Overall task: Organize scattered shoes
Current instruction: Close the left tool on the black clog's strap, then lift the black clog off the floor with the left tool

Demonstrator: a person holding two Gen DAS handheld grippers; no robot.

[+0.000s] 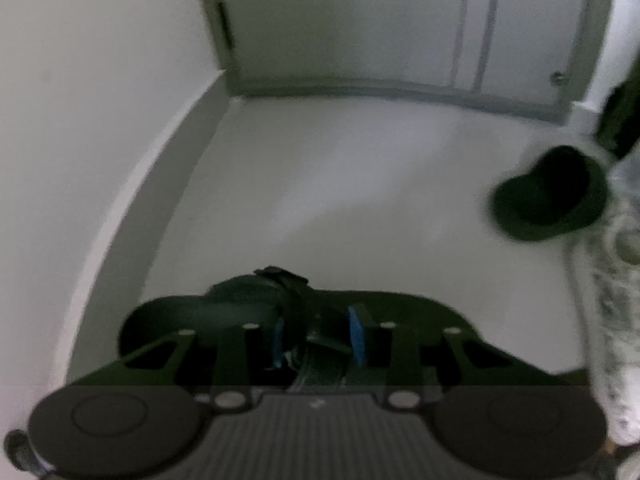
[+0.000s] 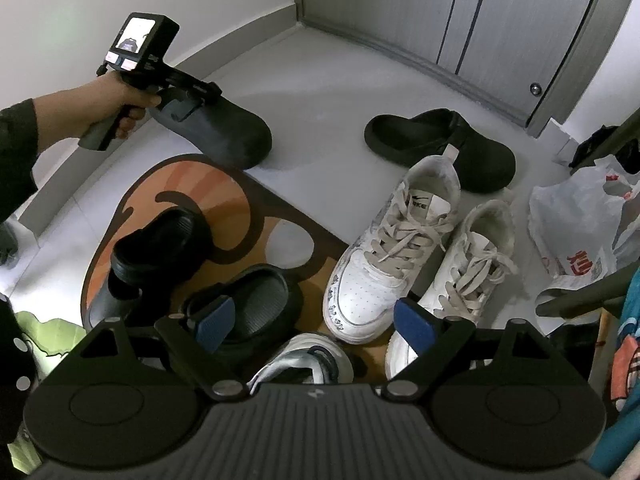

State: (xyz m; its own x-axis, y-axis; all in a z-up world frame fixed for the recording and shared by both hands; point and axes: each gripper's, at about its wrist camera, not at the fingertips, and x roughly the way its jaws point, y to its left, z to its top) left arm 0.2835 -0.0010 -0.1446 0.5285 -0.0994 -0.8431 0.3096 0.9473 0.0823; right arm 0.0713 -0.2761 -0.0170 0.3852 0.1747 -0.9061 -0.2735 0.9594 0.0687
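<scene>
My left gripper is shut on the strap of a black clog, which hangs crosswise under its blue pads. In the right wrist view a hand holds that gripper at the upper left, and the clog hangs tilted just above the floor. Its partner clog lies on the floor by the grey door. A pair of white laced sneakers stands beside it. My right gripper is open over a grey-white sneaker, touching nothing.
Two black slides lie on an orange patterned mat. A white plastic bag and clothes crowd the right side. A white wall with a skirting board runs along the left, with a grey sliding door behind.
</scene>
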